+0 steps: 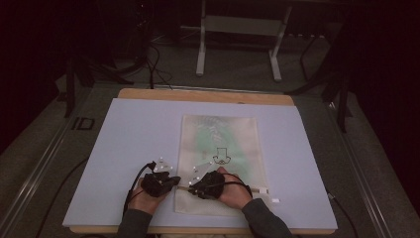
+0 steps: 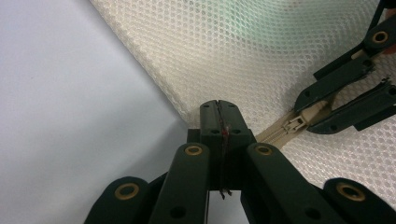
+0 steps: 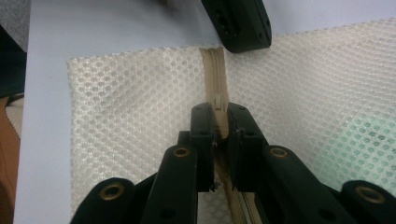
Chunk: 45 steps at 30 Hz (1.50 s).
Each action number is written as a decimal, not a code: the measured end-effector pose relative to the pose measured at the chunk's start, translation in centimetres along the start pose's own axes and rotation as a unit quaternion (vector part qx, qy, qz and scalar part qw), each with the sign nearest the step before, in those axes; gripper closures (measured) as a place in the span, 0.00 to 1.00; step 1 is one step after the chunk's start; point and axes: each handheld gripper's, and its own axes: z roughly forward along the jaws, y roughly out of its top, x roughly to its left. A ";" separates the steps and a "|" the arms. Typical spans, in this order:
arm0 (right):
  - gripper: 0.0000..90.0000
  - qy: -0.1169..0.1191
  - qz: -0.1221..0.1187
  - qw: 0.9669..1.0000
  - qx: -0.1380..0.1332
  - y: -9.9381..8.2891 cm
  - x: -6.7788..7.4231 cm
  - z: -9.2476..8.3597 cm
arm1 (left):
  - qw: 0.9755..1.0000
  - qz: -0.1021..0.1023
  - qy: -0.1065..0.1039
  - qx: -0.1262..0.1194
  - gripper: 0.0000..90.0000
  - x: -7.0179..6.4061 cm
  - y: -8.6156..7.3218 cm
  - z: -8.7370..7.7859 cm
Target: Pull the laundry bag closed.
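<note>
At the near edge, the left gripper [image 2: 218,112] pinches the mesh bag [image 1: 220,144] taut so the right gripper [image 3: 219,116], clamped on the zipper pull [image 3: 218,103], can slide it.

The zipper pull [image 3: 218,103] is half hidden between the right gripper's [image 3: 219,122] jaws.

The high view is dim and grainy, with surroundings falling to near black beyond the pale table [image 1: 124,139]. Both gripper views are brighter (soft, even light), with near jaws blurred.
</note>
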 end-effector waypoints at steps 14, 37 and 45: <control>0.91 -0.004 -0.015 1.000 0.021 -0.3 0.0 -0.6 | 1.000 -0.001 0.001 0.001 1.00 0.0 0.0 0.0; 0.91 -0.009 -0.028 0.998 0.049 -1.4 0.0 -1.9 | 1.000 0.000 0.002 0.000 1.00 -0.1 0.0 0.0; 0.91 -0.010 -0.030 0.998 0.051 -1.6 0.0 -2.1 | 1.000 0.000 0.001 0.000 1.00 0.0 0.0 0.0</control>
